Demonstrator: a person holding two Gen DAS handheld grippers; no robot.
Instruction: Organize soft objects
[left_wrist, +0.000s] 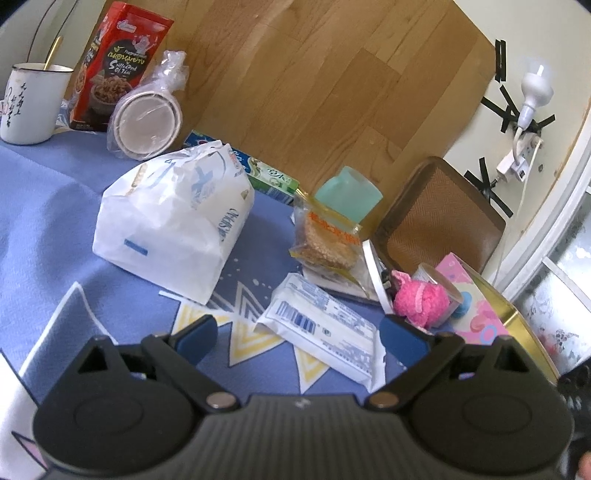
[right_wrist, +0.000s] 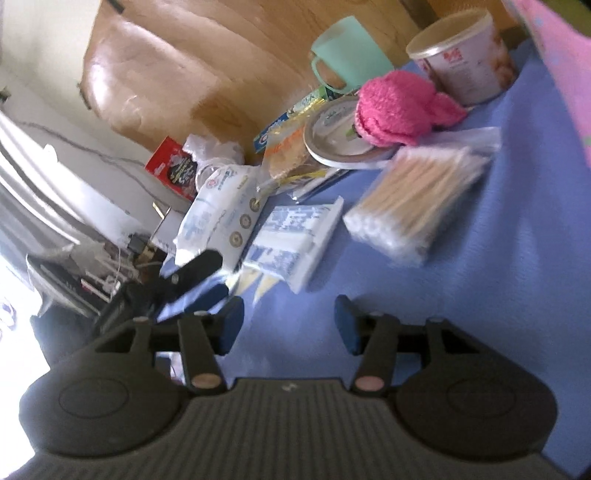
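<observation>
A: Where do the tongs stand?

B: The left gripper (left_wrist: 299, 332) has its blue pads spread wide over the blue tablecloth (left_wrist: 48, 206), nothing between them. The right gripper (right_wrist: 290, 325) is also apart and empty, above bare cloth.

A: What lies closest?

B: Just ahead of the left gripper, a flat white tissue pack (left_wrist: 325, 328) lies on the cloth. Its long axis runs diagonally, from near the right pad up and away to the left. Beyond it sits a large white soft bag (left_wrist: 173, 218), and off to the right a pink knitted piece (left_wrist: 421, 299) by a white lid (left_wrist: 373, 273).

A: And from the right side?

B: A bag of cotton swabs (right_wrist: 417, 199) lies near, slanting up to the right, the sticks running along that same line.

A: Which step is this?

B: Probably between picks: both grippers free, choosing a soft item. The next move likely means closing across the tissue pack's narrow width.
</observation>
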